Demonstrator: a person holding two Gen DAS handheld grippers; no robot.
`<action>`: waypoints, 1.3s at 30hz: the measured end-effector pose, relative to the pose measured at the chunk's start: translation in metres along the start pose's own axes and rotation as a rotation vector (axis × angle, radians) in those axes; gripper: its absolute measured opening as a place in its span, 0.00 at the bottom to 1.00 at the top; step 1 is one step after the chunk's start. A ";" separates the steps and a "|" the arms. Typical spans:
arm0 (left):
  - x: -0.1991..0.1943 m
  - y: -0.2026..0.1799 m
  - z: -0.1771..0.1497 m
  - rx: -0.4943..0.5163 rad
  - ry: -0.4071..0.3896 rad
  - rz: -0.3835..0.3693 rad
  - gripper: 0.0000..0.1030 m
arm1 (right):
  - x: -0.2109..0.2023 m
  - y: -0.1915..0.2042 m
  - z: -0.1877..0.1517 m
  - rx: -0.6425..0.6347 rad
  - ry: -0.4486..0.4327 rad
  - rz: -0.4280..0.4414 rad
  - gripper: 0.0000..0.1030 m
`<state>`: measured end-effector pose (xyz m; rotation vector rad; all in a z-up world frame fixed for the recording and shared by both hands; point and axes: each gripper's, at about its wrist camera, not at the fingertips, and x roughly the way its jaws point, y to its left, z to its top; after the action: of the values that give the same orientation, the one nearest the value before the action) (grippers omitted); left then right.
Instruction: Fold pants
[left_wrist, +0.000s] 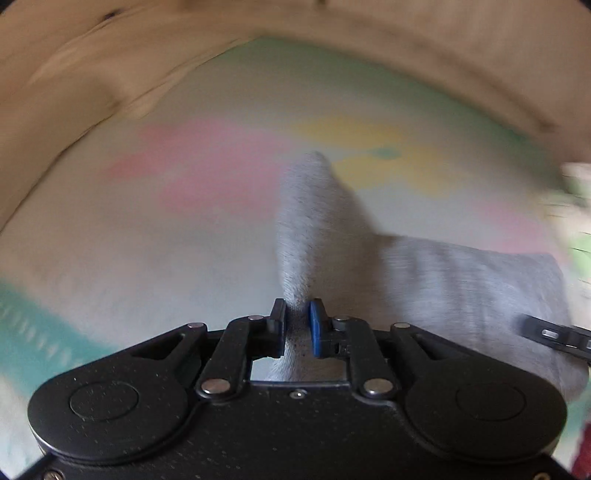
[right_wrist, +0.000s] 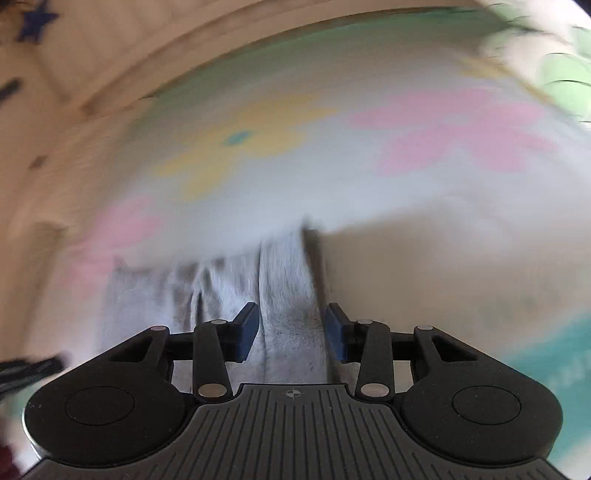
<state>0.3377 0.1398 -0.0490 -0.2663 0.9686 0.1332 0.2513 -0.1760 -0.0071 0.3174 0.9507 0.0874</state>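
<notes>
The pants (left_wrist: 461, 280) are light grey fabric lying on a pastel flowered sheet (left_wrist: 147, 240). My left gripper (left_wrist: 297, 314) is shut on a pinched ridge of the grey fabric, which rises in a peak ahead of the fingers. In the right wrist view the pants (right_wrist: 284, 288) run between the blue pads of my right gripper (right_wrist: 291, 328), whose jaws stand apart around a fold of the fabric without pinching it. The tip of the right gripper also shows at the right edge of the left wrist view (left_wrist: 557, 334). Both views are motion-blurred.
A light wooden bed frame (left_wrist: 92, 74) curves around the far edge of the sheet, also in the right wrist view (right_wrist: 74, 74). A green and white patterned cloth (right_wrist: 554, 55) lies at the far right. A dark red item (left_wrist: 583, 454) sits at the lower right corner.
</notes>
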 end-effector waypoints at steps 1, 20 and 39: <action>0.009 0.006 -0.001 -0.032 0.025 0.035 0.17 | -0.001 -0.004 0.000 0.003 -0.005 -0.013 0.38; 0.021 -0.043 -0.078 0.216 0.120 -0.041 0.25 | 0.009 0.021 -0.035 -0.232 0.156 0.091 0.15; -0.049 -0.045 -0.074 0.175 -0.025 -0.024 0.47 | -0.097 0.051 -0.057 -0.299 -0.054 0.119 0.17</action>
<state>0.2617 0.0761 -0.0407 -0.1150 0.9456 0.0290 0.1518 -0.1347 0.0538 0.0989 0.8505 0.3251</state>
